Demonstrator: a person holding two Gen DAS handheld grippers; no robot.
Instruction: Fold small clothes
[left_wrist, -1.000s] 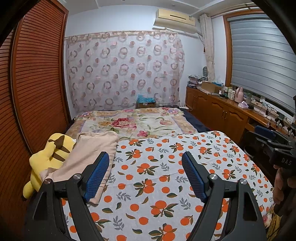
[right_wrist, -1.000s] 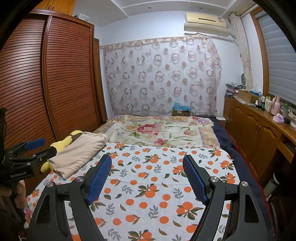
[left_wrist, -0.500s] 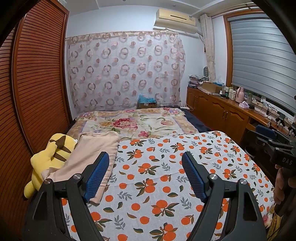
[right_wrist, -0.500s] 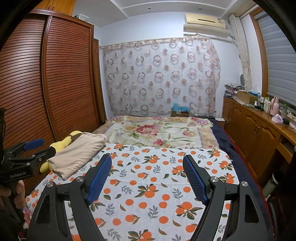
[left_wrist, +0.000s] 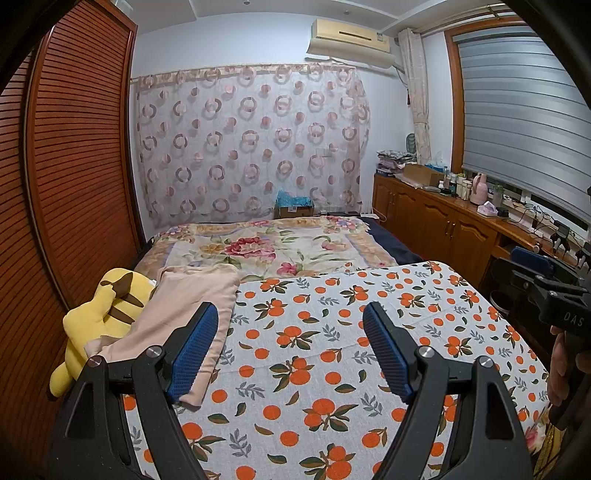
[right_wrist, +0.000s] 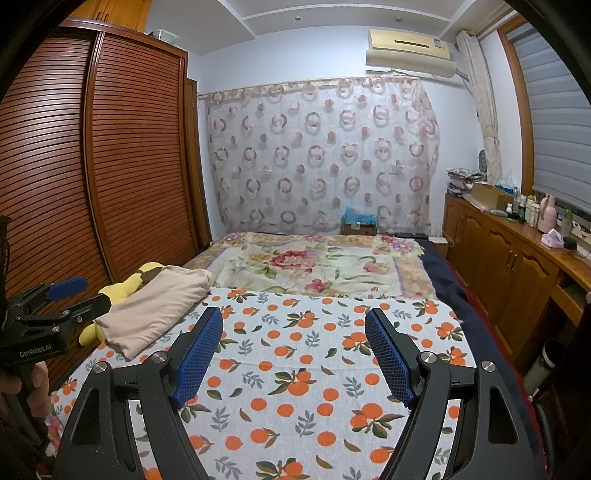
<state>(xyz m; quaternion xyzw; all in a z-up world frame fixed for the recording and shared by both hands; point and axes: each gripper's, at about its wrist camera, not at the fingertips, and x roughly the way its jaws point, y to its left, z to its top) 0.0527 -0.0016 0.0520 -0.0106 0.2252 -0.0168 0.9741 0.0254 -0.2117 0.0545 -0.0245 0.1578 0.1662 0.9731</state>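
A folded beige garment lies at the left side of the bed on the orange-print sheet, partly resting on a yellow plush toy. It also shows in the right wrist view. My left gripper is open and empty, held above the sheet just right of the garment. My right gripper is open and empty above the middle of the sheet. Each gripper shows at the edge of the other's view, the left gripper at the left and the right gripper at the right.
A floral blanket covers the far half of the bed. A wooden slatted wardrobe runs along the left. A wooden cabinet with bottles and boxes stands along the right wall. A patterned curtain hangs at the back.
Both views have drifted very slightly; the grippers stay open and empty above the sheet. The garment has not moved.
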